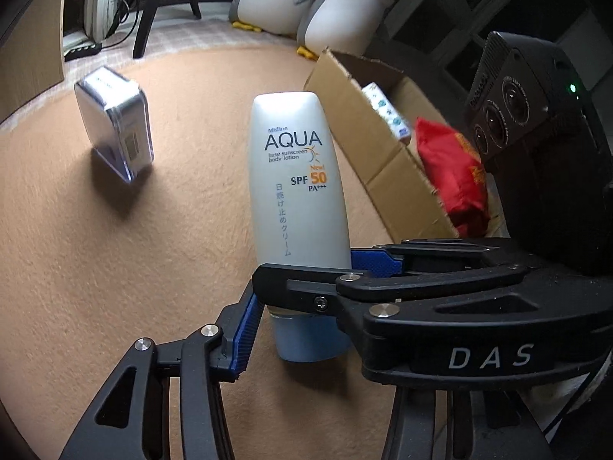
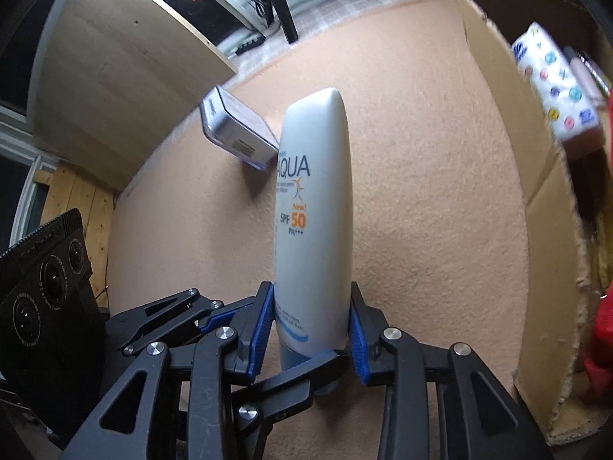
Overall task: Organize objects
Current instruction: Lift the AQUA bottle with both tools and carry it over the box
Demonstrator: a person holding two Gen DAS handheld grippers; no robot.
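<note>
A white AQUA sunscreen bottle (image 1: 295, 191) with a light blue cap stands cap-down over the tan carpet; it also shows in the right wrist view (image 2: 314, 222). My right gripper (image 2: 312, 329) is shut on its lower body, blue pads on both sides. My left gripper (image 1: 302, 303) also surrounds the bottle near the cap; one blue pad (image 1: 245, 329) sits at its left, but the right gripper crosses in front and hides the rest. An open cardboard box (image 1: 387, 161) stands to the right, also in the right wrist view (image 2: 536, 207).
A silver tin (image 1: 115, 130) lies on the carpet, far left; it shows behind the bottle in the right wrist view (image 2: 237, 134). The box holds a red packet (image 1: 452, 176) and a tissue pack (image 2: 555, 88). Two penguin plush toys (image 1: 345, 4) sit behind.
</note>
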